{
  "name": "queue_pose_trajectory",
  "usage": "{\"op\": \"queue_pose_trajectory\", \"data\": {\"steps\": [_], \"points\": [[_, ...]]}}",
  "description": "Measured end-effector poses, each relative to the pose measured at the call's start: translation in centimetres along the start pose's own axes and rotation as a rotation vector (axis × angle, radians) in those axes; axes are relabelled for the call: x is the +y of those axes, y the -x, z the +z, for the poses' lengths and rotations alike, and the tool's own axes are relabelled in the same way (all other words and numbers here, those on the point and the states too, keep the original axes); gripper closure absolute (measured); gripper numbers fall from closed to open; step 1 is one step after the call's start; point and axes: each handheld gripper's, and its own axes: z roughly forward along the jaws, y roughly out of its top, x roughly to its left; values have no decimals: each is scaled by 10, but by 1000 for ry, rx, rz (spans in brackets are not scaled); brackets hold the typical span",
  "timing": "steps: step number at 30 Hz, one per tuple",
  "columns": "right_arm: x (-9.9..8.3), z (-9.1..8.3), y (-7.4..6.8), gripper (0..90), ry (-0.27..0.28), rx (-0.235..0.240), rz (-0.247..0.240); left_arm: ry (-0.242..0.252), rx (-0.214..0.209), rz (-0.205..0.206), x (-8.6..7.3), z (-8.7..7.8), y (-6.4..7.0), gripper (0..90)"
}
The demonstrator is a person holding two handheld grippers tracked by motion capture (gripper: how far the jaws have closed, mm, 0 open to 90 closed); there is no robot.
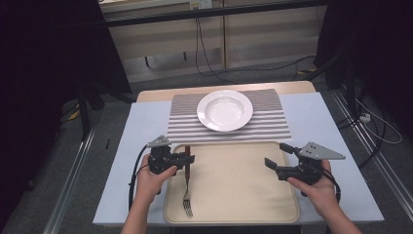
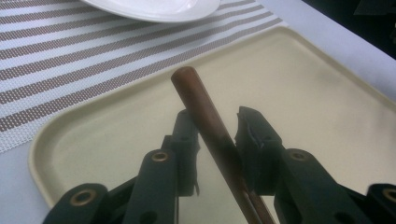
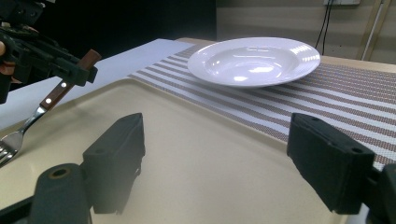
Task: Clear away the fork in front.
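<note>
now fork [image 1: 187, 187] handle sits btwn left hand-held gripper [image 1: 189, 159] jaws.

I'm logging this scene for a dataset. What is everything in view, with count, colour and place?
plate: 1, white, on the placemat, far side of the table
placemat: 1, brown-and-white striped, beyond the tray
tray: 1, beige, near centre of the table
fork: 1, brown handle, metal tines, handle raised over the tray's left side
table: 1, pale blue top
left tongs: 1, black, closed around the fork handle
right tongs: 1, black, open, over the tray's right edge
</note>
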Motion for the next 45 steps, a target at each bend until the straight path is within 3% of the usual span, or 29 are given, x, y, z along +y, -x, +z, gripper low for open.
{"op": "queue_pose_trajectory", "data": {"steps": [7, 15, 21, 33, 41, 45], "points": [[-2, -2, 4, 193, -2, -3, 19, 8, 10, -42, -9, 4, -9, 678], [-3, -5, 5, 193, 4, -8, 32, -7, 23, -36, -12, 5, -12, 665], [-4, -6, 5, 193, 6, -7, 36, 12, 29, -56, -17, 2, -17, 652], [-5, -5, 3, 189, -2, -3, 37, -7, 80, -58, -22, 0, -22, 601], [-5, -5, 2, 184, -21, -6, 23, 44, 100, -64, -23, -9, -21, 564], [-5, -5, 1, 181, -29, -8, 15, 56, 104, -53, -23, -18, -19, 486]]}}
